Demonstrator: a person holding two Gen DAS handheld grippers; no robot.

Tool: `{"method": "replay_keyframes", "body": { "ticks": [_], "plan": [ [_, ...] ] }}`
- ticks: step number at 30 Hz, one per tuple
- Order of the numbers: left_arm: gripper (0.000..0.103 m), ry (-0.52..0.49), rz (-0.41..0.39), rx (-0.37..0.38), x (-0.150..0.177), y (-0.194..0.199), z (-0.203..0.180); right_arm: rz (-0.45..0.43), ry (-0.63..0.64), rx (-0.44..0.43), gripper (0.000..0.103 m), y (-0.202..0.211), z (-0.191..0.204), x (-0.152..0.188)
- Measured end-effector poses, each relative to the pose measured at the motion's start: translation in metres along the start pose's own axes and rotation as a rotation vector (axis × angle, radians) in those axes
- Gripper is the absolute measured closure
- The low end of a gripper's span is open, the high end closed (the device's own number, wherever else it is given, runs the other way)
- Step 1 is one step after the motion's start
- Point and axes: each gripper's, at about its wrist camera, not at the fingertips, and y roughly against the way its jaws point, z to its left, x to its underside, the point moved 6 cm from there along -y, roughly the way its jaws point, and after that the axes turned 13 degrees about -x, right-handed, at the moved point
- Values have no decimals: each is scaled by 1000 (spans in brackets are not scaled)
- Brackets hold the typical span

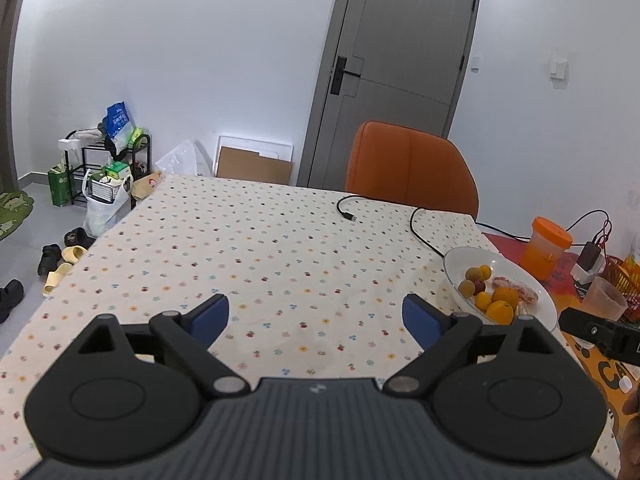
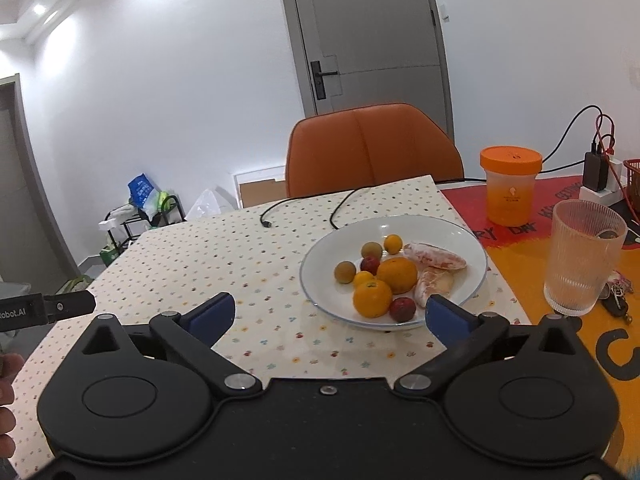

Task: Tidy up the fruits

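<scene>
Evidently nothing is gripped: the right gripper (image 2: 330,314) hangs with fingers spread wide and empty, the white plate (image 2: 472,276) of oranges, plums and peeled citrus segments just beyond its right fingertip. The left gripper (image 1: 316,316) is equally agape over bare tablecloth (image 1: 248,248), likely waiting aside.

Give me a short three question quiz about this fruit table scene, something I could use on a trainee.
1. True or false: the right gripper is holding a fruit.
2. Which stands nearest the plate? A glass, B orange-lidded cup, C chair.
3. Fill in: the fruits lie on a white ____.

Key: 1 false, both grippers are open and empty, the left gripper too. 2 A. 3 plate.
</scene>
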Motion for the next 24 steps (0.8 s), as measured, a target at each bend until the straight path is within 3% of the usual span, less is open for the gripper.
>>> {"method": "replay_keyframes", "body": {
  "ticks": [24],
  "plan": [
    [9,6,-47,2,5,57,41,-2,79,-62,0,37,60,6]
  ]
}}
